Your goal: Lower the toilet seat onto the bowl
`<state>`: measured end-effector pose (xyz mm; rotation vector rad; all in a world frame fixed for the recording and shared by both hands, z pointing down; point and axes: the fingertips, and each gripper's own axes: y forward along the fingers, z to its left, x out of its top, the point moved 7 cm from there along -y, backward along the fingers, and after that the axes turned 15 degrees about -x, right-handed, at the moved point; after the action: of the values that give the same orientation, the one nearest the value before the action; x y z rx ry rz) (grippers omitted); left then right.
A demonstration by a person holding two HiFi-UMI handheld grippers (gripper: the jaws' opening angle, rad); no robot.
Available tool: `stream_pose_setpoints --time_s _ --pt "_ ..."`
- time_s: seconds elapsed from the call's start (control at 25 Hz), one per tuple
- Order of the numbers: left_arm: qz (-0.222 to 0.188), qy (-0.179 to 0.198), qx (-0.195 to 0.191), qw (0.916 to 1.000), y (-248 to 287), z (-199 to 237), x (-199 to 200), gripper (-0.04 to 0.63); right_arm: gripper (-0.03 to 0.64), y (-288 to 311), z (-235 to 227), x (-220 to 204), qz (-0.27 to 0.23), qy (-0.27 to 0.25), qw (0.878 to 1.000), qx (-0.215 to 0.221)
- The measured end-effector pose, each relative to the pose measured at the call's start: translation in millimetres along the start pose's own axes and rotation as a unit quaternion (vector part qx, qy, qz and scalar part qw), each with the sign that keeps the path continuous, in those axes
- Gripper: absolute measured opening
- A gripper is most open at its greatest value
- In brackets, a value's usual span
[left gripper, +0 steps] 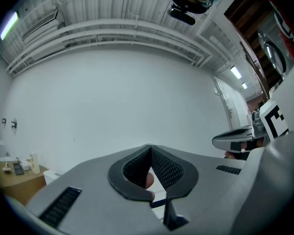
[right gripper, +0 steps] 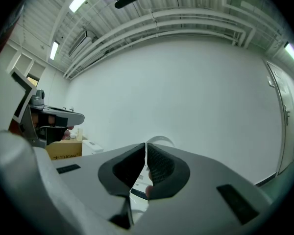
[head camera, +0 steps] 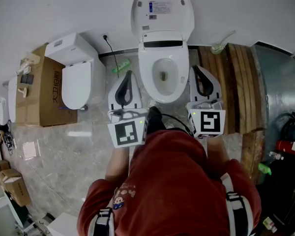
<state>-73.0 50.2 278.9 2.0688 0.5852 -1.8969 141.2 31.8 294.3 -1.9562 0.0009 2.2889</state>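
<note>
Because the seat [head camera: 162,11] stands upright against the wall [head camera: 64,9] behind the bowl [head camera: 146,77], I hold my left tool [head camera: 129,75] and right tool [head camera: 196,69] flanking it, jaws closed on nothing.

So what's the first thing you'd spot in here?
The white toilet in the middle, with its lid tipped up against the wall. A gripper is held at each side of the bowl, the left gripper and the right gripper, both shut and empty. Another toilet stands further left beside a cardboard box.
</note>
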Motion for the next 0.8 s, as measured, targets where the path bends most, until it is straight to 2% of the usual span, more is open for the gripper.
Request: stream_pose_setpoints --time_s 0.8 --pt "0.007 -0.007 -0.001 1.0000 2.3 -5.0 -6.1 0.011 0.014 -1.3 -1.8 0.3 -0.010 -0.002 1.000 0.004"
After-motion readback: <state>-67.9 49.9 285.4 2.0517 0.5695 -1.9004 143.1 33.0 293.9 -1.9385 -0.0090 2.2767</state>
